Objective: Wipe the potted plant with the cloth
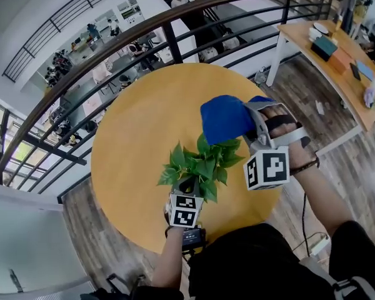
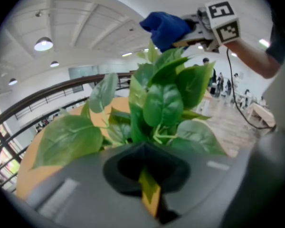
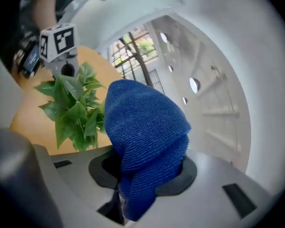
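Nearest you, the left tongs [image 1: 189, 191] sit low at the base of the potted plant [image 1: 203, 164], pressed fully together. The foliage starts right in front of them, so they look placed to steady the plant. Whether a stem or rim is actually pinched, can't tell; nothing below the leaves shows. The leaves are broad, pointed, glossy and green on thin stems, bunched upright, and they look soft and springy, so they'll likely bend under pressure. Next out, the right tongs [image 1: 253, 127] are clamped on the cloth [image 1: 225, 119], held just above the top leaves; contact can't be told. It's raised there presumably to come down on the foliage from above, so the wiping looks not yet begun. The cloth is deep blue with a ribbed knit or microfibre weave, thick and floppy, folded over the tong tips in a rounded hood. The plant stands near your edge of the worktop [image 1: 144, 124], a round, smooth, matte yellow-tan disc. Beyond it is a dark curved railing [image 1: 112, 42] with metal bars, and to the right a wooden desk [image 1: 337, 74] on white legs.
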Demonstrator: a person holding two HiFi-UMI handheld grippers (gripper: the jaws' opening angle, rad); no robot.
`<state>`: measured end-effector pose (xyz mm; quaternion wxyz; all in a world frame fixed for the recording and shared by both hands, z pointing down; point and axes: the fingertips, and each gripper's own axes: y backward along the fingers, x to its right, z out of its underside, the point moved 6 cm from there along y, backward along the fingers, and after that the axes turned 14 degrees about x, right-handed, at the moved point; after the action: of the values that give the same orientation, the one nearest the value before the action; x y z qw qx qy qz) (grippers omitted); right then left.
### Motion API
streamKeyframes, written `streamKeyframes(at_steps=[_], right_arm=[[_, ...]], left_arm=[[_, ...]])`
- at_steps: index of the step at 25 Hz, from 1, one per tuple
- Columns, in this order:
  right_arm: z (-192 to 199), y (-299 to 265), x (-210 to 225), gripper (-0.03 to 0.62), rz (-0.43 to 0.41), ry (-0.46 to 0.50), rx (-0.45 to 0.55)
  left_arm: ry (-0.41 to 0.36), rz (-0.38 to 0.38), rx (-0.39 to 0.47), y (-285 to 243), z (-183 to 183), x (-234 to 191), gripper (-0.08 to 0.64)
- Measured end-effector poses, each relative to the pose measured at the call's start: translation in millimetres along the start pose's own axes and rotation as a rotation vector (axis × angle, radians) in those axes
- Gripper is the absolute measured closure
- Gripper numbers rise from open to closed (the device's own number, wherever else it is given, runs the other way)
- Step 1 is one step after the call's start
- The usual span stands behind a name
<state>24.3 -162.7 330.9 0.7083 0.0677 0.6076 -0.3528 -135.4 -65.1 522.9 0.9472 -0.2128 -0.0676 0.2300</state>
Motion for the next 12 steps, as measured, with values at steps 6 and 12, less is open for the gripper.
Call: streamKeyframes(at_steps=[6,12], right_arm=[[-44,-50,-44,0.442,-0.153,0.41,0.112],[-33,-71,-60,0.442,-0.214,0.717,0.064]], left_arm=[[0.002,0.004,-0.012,-4,4,2,0.558],[0.01,0.008,-0.018,-5,9,0,0.558]])
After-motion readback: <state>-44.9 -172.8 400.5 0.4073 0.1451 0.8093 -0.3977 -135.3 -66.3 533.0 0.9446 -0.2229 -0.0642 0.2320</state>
